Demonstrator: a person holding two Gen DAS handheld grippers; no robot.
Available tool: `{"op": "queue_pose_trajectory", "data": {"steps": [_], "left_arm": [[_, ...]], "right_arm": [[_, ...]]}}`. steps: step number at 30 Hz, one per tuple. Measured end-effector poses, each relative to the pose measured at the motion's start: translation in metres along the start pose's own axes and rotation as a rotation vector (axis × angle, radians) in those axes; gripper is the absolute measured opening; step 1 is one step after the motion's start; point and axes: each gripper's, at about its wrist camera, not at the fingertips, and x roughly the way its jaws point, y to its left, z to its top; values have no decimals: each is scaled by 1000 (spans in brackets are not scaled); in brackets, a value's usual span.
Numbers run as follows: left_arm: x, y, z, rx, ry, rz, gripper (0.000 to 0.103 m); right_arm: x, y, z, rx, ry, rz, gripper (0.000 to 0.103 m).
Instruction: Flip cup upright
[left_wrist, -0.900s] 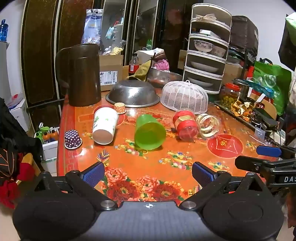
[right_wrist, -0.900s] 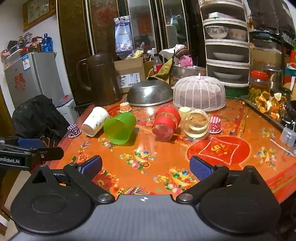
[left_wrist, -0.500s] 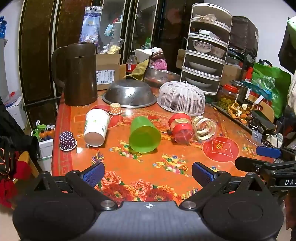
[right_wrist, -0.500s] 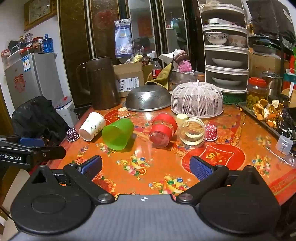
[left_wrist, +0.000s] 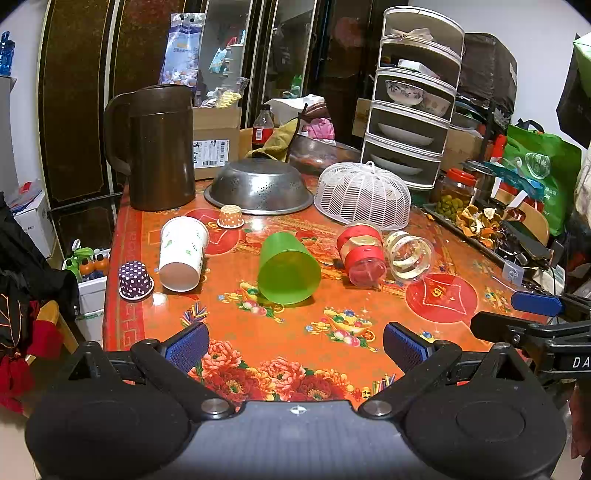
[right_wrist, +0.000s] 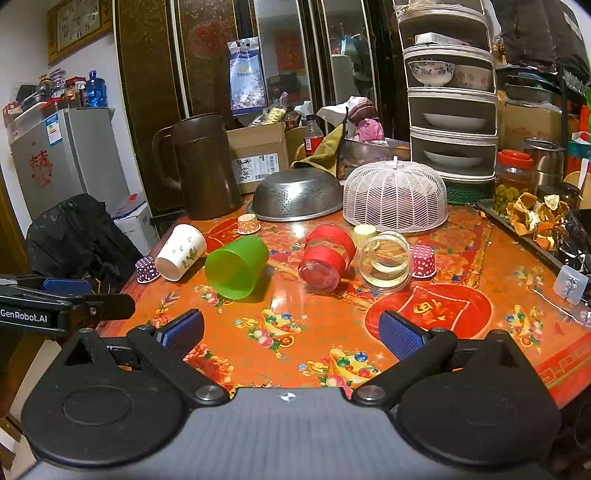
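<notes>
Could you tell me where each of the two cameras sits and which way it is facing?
Left wrist: sits on the left gripper, looking forward over the table at the green cup lying on its side; its own open blue-padded fingers show, with the right gripper at the right edge.
Right wrist: sits on the right gripper, facing the same table further right; its open fingers show, with the left gripper at the left edge.
Shared: green cup, brown pitcher, colander.
</notes>
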Motion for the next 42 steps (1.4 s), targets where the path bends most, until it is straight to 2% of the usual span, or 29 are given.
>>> {"op": "queue_pose_trajectory", "data": {"steps": [42], "left_arm": [[-1,0,1,7,5,-5,102]], "right_arm": [[0,0,-1,7,-1,17,102]]}}
